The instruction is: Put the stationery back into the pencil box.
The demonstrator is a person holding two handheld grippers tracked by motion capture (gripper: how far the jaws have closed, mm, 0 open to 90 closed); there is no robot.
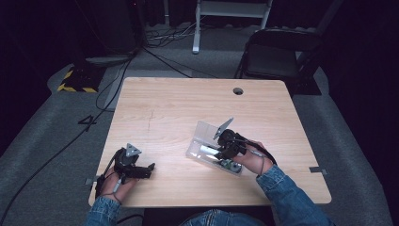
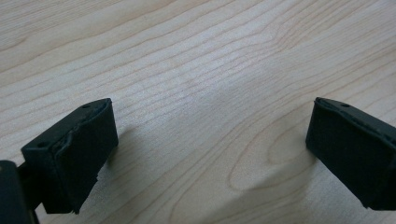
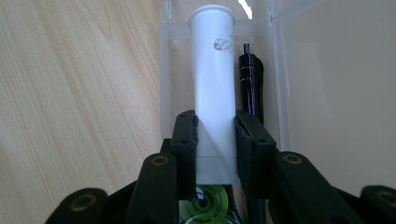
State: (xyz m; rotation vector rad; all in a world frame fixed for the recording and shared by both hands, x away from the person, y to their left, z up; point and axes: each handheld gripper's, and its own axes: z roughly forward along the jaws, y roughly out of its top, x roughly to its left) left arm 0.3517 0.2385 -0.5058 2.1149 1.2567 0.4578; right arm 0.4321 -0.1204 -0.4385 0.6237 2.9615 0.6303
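i see the right gripper (image 3: 215,140) clamped on a white tube (image 3: 213,84), one pad pressing each side of it, over the clear plastic box (image 1: 203,133) that lies open on the wooden table (image 1: 174,108) right of centre. in that box a dark pen (image 3: 251,84) lies just beside the tube and a green round item (image 3: 205,205) sits under the jaws. my left gripper (image 2: 210,154) rests near the table's front left edge, jaws wide apart with bare wood between them.

Blue denim sleeves (image 1: 282,188); each hand carries a black gripper, the left gripper (image 1: 134,165) topped by a grey three-cornered plate, with black rubbery fingers (image 2: 74,154)
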